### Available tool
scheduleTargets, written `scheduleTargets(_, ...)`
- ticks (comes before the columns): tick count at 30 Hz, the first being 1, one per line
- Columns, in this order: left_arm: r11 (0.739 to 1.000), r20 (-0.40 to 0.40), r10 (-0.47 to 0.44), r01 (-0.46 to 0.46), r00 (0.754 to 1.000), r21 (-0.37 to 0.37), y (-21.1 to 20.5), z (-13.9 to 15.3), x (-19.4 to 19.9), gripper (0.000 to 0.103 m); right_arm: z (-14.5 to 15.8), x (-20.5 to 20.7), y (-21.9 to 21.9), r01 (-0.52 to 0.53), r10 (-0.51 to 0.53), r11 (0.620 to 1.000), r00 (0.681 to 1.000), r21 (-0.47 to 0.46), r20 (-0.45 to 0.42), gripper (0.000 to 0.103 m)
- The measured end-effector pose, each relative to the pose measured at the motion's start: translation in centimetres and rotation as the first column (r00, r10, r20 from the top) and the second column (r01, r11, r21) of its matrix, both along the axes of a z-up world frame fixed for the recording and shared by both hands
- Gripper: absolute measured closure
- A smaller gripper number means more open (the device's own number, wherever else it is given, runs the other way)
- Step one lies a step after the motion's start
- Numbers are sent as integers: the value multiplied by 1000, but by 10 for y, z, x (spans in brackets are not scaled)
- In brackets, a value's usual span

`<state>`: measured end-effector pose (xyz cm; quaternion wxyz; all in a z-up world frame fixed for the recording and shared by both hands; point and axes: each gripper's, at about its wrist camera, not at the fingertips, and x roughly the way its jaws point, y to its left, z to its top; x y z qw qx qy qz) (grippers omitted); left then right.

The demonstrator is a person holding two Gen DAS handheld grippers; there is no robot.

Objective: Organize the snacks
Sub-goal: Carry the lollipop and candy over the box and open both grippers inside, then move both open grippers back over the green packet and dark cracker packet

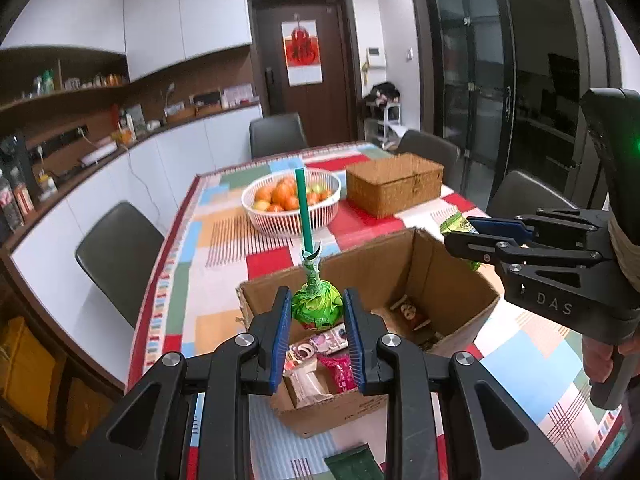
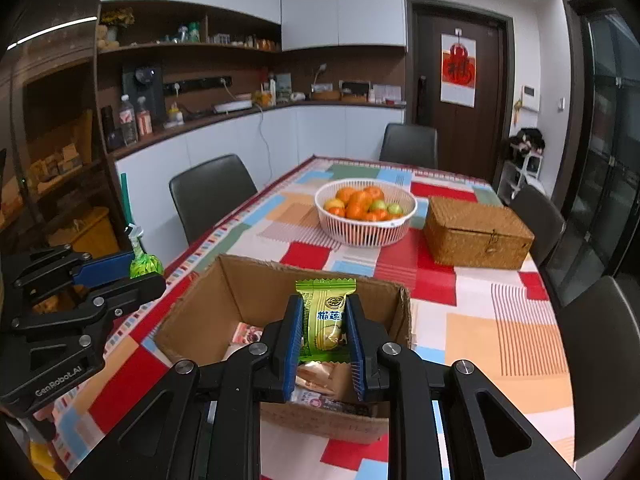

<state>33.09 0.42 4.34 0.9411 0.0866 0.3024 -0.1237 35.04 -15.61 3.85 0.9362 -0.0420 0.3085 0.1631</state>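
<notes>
The left gripper (image 1: 317,320) clamps a green-wrapped lollipop (image 1: 317,305), stick toward twelve o'clock; the right gripper (image 2: 324,330) pinches a green snack packet (image 2: 325,320). Both hang over the open cardboard box (image 2: 256,292) of snacks on the counter (image 2: 500,332), fruit basket (image 2: 365,216) at twelve o'clock beyond.

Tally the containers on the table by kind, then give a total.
Open brown cardboard box: 1
White slatted plastic fruit basket: 1
Lidded woven wicker box: 1
Total: 3
</notes>
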Motion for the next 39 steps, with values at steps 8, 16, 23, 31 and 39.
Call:
scheduleTargets(8, 999, -141, 25, -29, 990, -32, 2, -29, 43, 75, -28, 32, 2, 13, -11, 1000, 993, 14, -116, 81)
scheduleTargets(16, 998, -42, 66, -66, 997, -7, 2, -18, 14, 56, -34, 30, 2, 24, -26, 1000, 992, -12, -126, 60)
scheduleTargets(23, 996, 21, 91, -91, 996, -7, -3, -7, -36, 46, -19, -22, -2, 0, -1, 1000, 999, -14, -44, 50)
scheduleTargets(31, 996, 12, 94, -94, 996, 7, -14, -17, -87, 38, -19, -77, -10, -15, 15, 1000, 1000, -22, -11, 44)
scheduleTargets(39, 997, -59, 69, -67, 996, 34, -25, -46, -121, 36, -48, -113, -19, -35, 31, 998, 995, -46, -94, 44)
